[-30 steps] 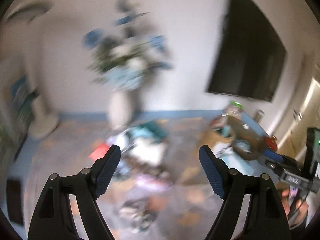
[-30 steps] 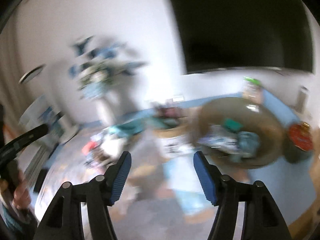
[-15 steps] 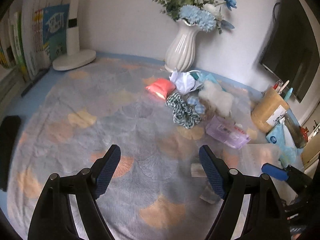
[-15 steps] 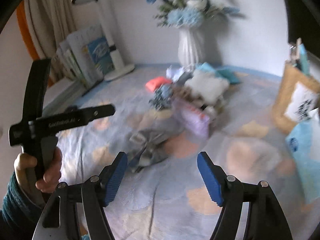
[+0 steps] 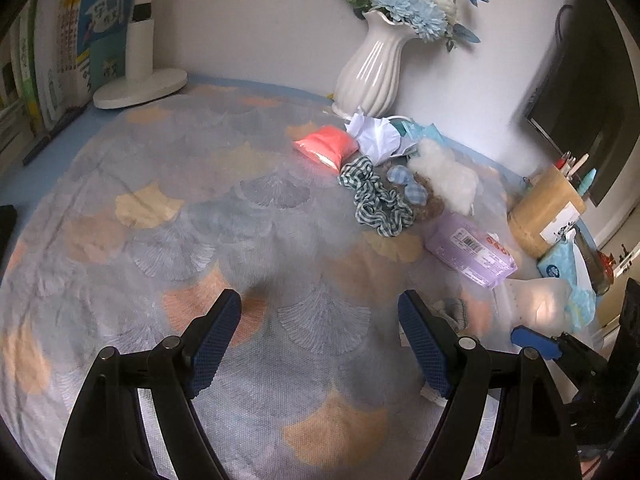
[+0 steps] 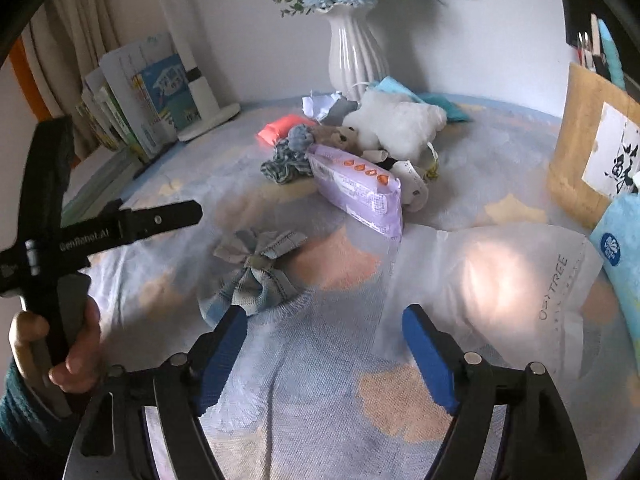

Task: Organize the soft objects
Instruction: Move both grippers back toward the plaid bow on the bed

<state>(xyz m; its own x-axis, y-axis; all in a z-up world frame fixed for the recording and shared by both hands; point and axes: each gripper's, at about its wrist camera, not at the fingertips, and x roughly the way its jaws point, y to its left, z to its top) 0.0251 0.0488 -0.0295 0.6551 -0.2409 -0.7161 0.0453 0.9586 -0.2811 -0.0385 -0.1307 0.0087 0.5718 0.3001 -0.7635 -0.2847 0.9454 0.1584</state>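
Observation:
A heap of soft things lies by the vase: a red pouch (image 5: 326, 146), a checked scrunchie (image 5: 376, 200), a white plush (image 5: 446, 170), crumpled white cloth (image 5: 374, 134) and a purple wipes pack (image 5: 470, 250). In the right wrist view the purple pack (image 6: 356, 190), white plush (image 6: 396, 124) and a grey-blue bow (image 6: 256, 272) lie ahead, with a clear plastic bag (image 6: 492, 288) on the right. My left gripper (image 5: 320, 344) is open and empty above the cloth. My right gripper (image 6: 324, 354) is open and empty, just behind the bow and the bag.
A white ribbed vase (image 5: 372, 72) with blue flowers stands at the back. A lamp base (image 5: 140, 88) and books (image 5: 40, 72) are at the back left. A wooden pen holder (image 5: 544, 208) and blue tissue pack (image 6: 622, 248) stand at the right. The patterned tablecloth (image 5: 180, 220) covers the table.
Both grippers have swung down from facing the wall and the screen to facing the table, then moved closer to it. Both stay open.

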